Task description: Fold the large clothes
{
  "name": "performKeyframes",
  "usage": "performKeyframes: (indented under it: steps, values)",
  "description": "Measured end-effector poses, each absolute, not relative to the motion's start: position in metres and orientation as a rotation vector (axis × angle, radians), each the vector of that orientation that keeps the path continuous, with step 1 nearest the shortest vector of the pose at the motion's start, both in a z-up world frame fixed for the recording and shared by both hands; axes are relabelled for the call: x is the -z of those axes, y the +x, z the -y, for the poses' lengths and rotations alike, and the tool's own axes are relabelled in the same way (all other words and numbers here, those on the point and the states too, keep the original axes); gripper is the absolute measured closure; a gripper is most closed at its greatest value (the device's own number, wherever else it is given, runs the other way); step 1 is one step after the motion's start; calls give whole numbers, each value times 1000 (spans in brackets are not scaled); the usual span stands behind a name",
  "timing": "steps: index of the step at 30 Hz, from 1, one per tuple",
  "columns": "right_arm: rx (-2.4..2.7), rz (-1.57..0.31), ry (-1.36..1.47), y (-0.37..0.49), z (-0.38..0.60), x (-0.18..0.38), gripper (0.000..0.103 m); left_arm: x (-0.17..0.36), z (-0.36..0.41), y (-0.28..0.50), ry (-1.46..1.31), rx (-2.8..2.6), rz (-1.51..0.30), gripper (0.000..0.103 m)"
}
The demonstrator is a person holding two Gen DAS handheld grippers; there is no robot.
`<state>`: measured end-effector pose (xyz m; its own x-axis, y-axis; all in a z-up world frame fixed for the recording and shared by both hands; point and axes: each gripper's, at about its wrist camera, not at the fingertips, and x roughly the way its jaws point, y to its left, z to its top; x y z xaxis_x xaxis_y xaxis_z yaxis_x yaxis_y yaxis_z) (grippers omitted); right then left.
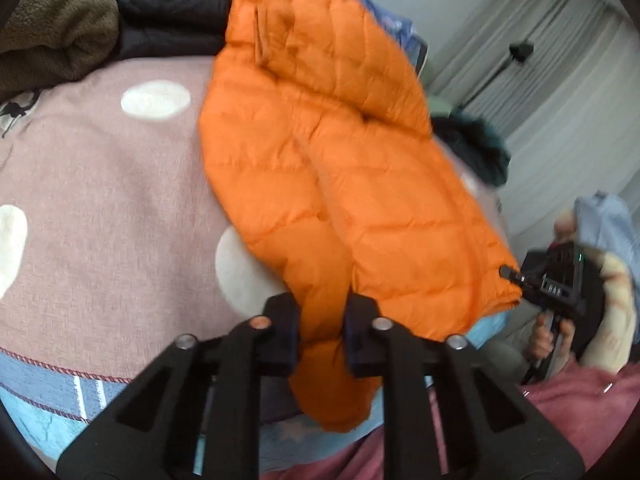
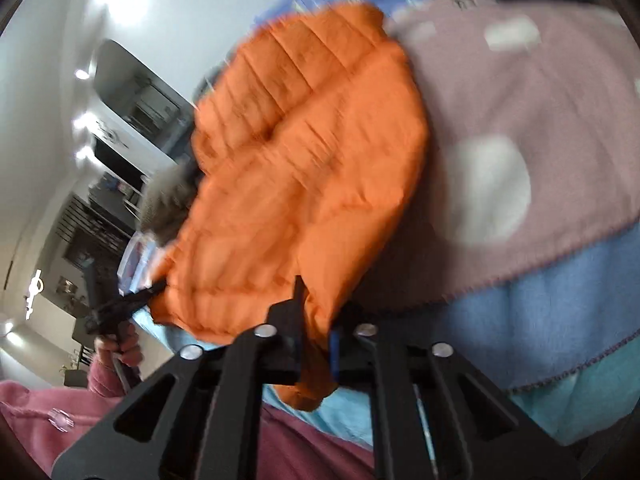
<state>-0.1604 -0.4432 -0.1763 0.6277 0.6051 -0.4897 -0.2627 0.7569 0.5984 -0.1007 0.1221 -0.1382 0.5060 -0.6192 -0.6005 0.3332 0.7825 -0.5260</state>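
Orange puffer jacket (image 1: pixel 320 152) spread across the pink polka-dot blanket (image 1: pixel 100 184), near edge lifted off the bed. Left gripper (image 1: pixel 322 332) clenched on a bunched fold of that edge, orange fabric pinched between both fingers and hanging below them. Right gripper (image 2: pixel 316 344) likewise clamped on a neighbouring stretch of hem, seen again from the left wrist view gripping the jacket's corner at far right. Likely slipping ahead: slick, puffy shell (only a thin pinch held on each side) could slide out of either grip if pulled unevenly, dropping one corner and skewing the fold. Also a chance of dragging the blanket along, or of the far end snagging on the black jacket (image 1: pixel 176 8) and brown fleece (image 1: pixel 52 28) piled beyond. Heavy motion blur in the right wrist view; sleeves and zipper hard to make out, jacket's underside hidden, fur-trimmed dark garment (image 1: pixel 476 148) behind only partly visible.
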Motion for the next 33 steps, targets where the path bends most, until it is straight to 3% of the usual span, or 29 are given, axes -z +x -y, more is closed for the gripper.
performKeyframes:
  steps: [8, 14, 19, 33]
  values:
    - [-607, -340, 422, -219, 461, 57, 99, 7, -128, -153, -352, 708, -470, 94]
    - [-577, -129, 285, -291, 475, 7, 99, -48, -132, -214, -306, 739, -336, 89]
    - [-527, -167, 269, -280, 477, 15, 98, -40, -120, -222, -267, 719, -384, 88]
    - [-455, -373, 388, -177, 475, 52, 97, 14, -114, -133, -330, 625, -605, 84]
